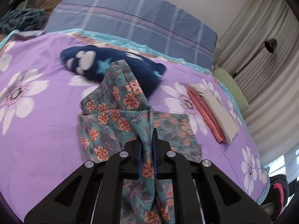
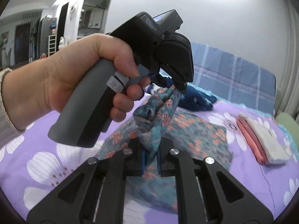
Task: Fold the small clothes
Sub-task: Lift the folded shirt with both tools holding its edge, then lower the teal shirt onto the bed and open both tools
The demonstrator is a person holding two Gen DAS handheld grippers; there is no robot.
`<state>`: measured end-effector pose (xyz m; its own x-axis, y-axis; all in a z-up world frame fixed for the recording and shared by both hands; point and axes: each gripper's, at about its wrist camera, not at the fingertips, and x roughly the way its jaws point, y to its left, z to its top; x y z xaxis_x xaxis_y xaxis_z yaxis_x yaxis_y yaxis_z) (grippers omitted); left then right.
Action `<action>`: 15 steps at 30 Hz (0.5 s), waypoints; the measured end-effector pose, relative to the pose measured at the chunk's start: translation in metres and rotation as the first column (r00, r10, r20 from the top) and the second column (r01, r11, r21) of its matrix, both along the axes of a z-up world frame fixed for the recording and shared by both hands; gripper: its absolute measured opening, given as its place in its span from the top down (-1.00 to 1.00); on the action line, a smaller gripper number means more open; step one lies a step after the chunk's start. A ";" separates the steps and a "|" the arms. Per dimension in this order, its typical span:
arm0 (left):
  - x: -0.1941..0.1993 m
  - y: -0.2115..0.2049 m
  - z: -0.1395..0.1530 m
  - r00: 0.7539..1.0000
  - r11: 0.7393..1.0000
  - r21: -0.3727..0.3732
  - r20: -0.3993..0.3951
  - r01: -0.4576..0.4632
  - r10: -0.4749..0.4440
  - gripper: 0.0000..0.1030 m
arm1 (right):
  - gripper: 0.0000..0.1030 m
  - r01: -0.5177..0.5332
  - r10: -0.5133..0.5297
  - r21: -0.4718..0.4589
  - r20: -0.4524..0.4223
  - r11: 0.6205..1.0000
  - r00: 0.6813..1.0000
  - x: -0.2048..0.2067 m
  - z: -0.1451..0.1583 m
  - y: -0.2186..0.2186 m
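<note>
Two grippers each pinch a bunched edge of the floral garment (image 1: 115,110), apparently to lift and carry that edge over for a fold. At nine o'clock in the right wrist view a hand (image 2: 61,80) grasps the left gripper (image 2: 178,88), clamped on cloth; at six o'clock the right gripper (image 2: 151,158) bites another bunch. Its remainder lies on the purple bedsheet (image 1: 37,130); folded clothes (image 1: 213,112) wait at three o'clock
</note>
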<state>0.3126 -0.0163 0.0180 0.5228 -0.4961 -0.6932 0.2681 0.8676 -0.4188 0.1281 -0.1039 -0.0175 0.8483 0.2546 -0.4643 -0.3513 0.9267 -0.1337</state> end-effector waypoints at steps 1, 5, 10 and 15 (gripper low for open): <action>0.000 -0.012 0.000 1.000 1.000 0.007 0.000 0.011 -0.011 0.83 | 0.82 0.016 -0.015 0.015 -0.013 1.000 1.000 -0.001 0.000 -0.014; -0.003 -0.067 -0.007 0.997 0.996 0.032 -0.015 0.079 -0.078 0.83 | 0.82 0.067 -0.063 0.057 -0.058 0.996 0.996 -0.003 -0.005 -0.053; -0.004 -0.125 -0.021 0.989 0.985 0.094 -0.038 0.144 -0.141 0.83 | 0.82 0.134 -0.100 0.157 -0.206 0.979 0.973 0.007 -0.028 -0.100; 0.003 -0.164 -0.055 0.987 0.972 0.184 -0.093 0.143 -0.128 0.83 | 0.82 0.183 -0.103 0.239 -0.313 0.954 0.944 0.015 -0.050 -0.131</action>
<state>0.3159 -0.1806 -0.0369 0.3987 -0.4140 -0.8183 0.3610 0.8911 -0.2749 0.1433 -0.2346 -0.0677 0.7206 0.2871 -0.6311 -0.1989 0.9576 0.2085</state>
